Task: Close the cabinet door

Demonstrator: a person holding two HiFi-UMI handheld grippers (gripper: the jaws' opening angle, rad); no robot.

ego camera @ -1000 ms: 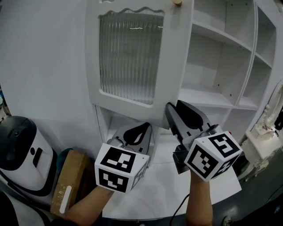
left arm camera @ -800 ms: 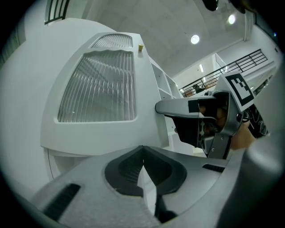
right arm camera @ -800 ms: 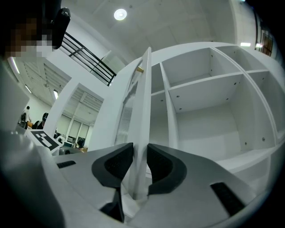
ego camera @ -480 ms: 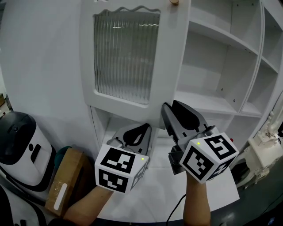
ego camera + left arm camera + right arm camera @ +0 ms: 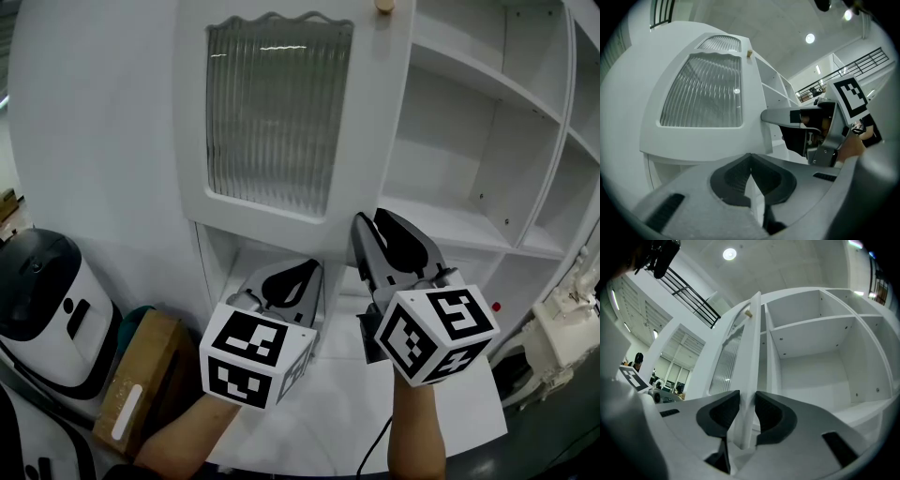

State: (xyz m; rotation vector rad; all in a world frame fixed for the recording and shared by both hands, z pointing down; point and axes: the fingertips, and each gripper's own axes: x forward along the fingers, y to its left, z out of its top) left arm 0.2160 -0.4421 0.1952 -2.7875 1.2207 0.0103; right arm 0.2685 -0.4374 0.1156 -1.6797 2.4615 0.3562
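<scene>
At the left side of the cabinet (image 5: 487, 150) the door (image 5: 272, 122), with a ribbed glass pane and a small knob (image 5: 383, 6) high on its free edge, stands swung open away from the white shelves. Near the door's bottom corner the right tool (image 5: 367, 232) is clamped on that free edge, one jaw on each face. Just beside it, under the door's bottom edge, the left tool (image 5: 302, 274) has its jaws pressed together with nothing between them, and a box (image 5: 141, 375) lies low down, left of the cabinet
</scene>
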